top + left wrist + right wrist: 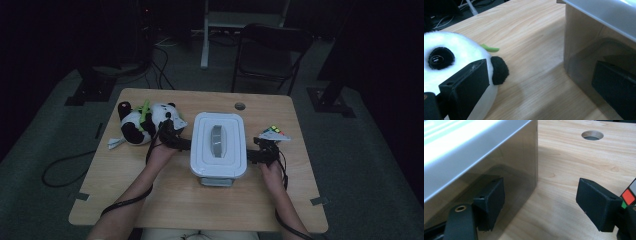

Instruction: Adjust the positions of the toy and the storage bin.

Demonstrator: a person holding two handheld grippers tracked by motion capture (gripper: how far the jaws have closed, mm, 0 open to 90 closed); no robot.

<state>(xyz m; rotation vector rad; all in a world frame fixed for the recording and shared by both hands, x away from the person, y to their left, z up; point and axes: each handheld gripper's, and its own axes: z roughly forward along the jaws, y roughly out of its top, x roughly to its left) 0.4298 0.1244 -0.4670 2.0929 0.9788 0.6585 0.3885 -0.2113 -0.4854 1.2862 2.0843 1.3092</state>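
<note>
A white lidded plastic box [205, 150] stands mid-table with a grey handle [217, 141] on top. My left gripper [184, 143] is at the box's left side and open. In the left gripper view, one jaw of the left gripper [539, 92] lies against the box wall [584, 50] under the lid rim, and the other is beside a panda plush [456, 55]. My right gripper [251, 155] is at the box's right side, also open. In the right gripper view, one jaw of the right gripper [540, 205] sits close to the box wall [506, 157].
The panda plush [142, 122] lies on the wooden table [200, 205] left of the box. A colour cube [274, 133] sits right of it, just behind my right hand. A cable hole [240, 106] is near the table's far edge. A dark chair [270, 50] stands beyond.
</note>
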